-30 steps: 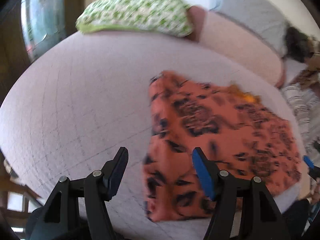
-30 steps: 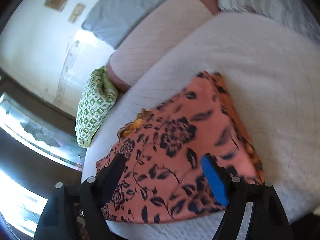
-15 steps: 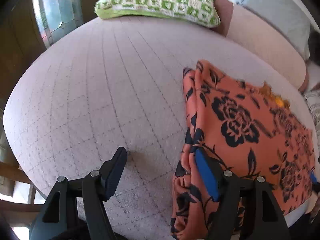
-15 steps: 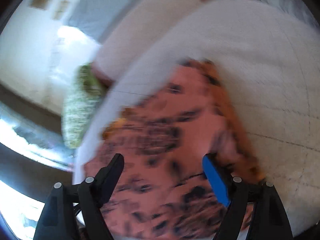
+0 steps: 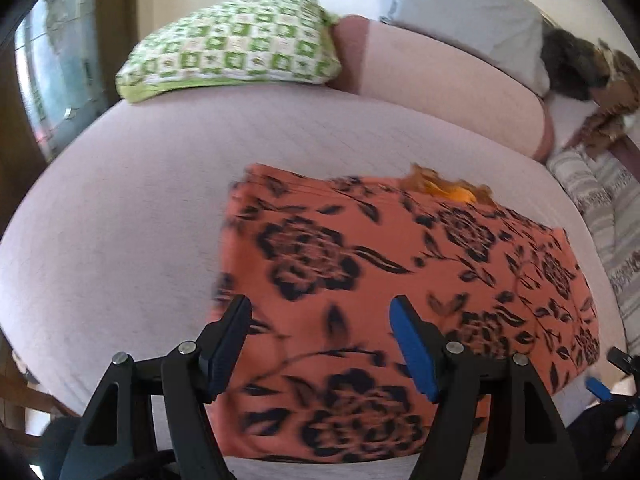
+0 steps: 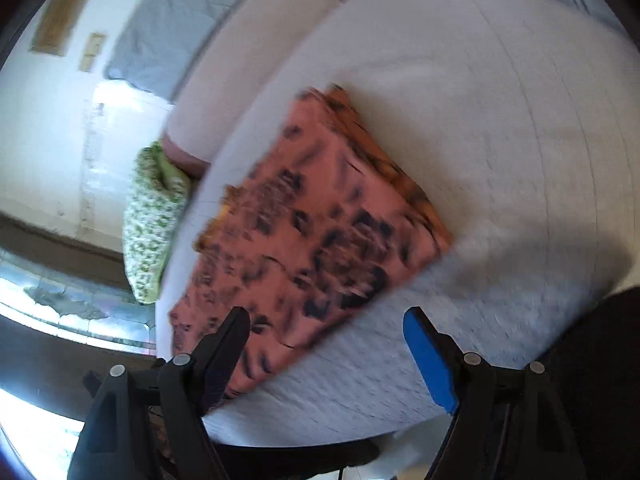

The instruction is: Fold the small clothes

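I've swung the left hand-held gripper (image 5: pixel 320 344) back over the folded floral cloth (image 5: pixel 400 280) on the bed (image 5: pixel 120 220); right hand-held gripper (image 6: pixel 328 350) drifted off its edge — both released, nothing held; fold looks abt done.

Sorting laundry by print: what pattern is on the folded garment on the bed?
Black flowers and leaves on orange-coral folded garment; the left wrist view shows it best.

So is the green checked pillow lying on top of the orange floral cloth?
No, the green checked pillow sits at the bed's far end, apart from the orange floral cloth.
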